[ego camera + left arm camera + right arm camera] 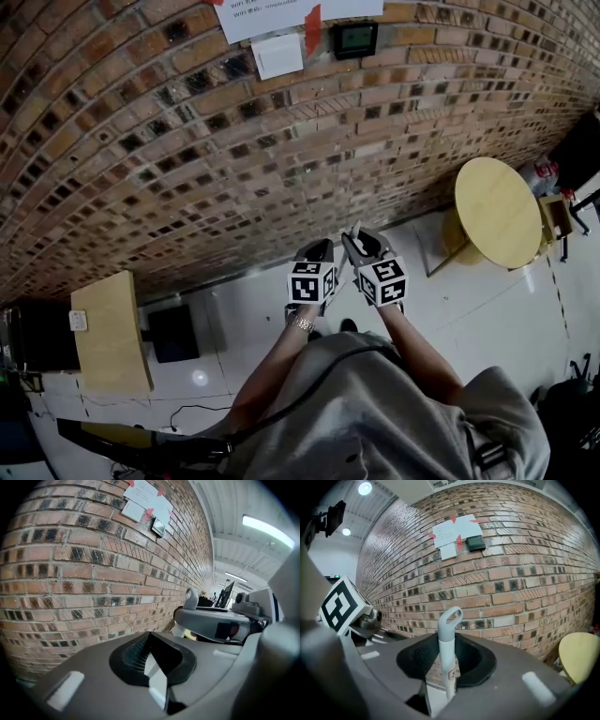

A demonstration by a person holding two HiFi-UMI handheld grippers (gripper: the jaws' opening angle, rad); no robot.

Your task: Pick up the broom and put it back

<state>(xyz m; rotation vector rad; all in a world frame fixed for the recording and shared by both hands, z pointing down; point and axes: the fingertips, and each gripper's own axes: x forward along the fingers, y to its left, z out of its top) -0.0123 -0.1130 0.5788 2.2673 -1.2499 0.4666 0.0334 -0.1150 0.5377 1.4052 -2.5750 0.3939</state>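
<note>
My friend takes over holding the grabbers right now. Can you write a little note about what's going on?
Left gripper: shut, empty, held up beside the right one.
Right gripper: shut on the broom, below the loop at the top of its handle. The handle is roughly upright, facing the wall.
Broom: only the top of the handle shows; the brush end is out of view.
Done: broom picked up.
Left: put it back. No hook or stand shows in these views, so find its place first, perhaps along the wall.
</note>
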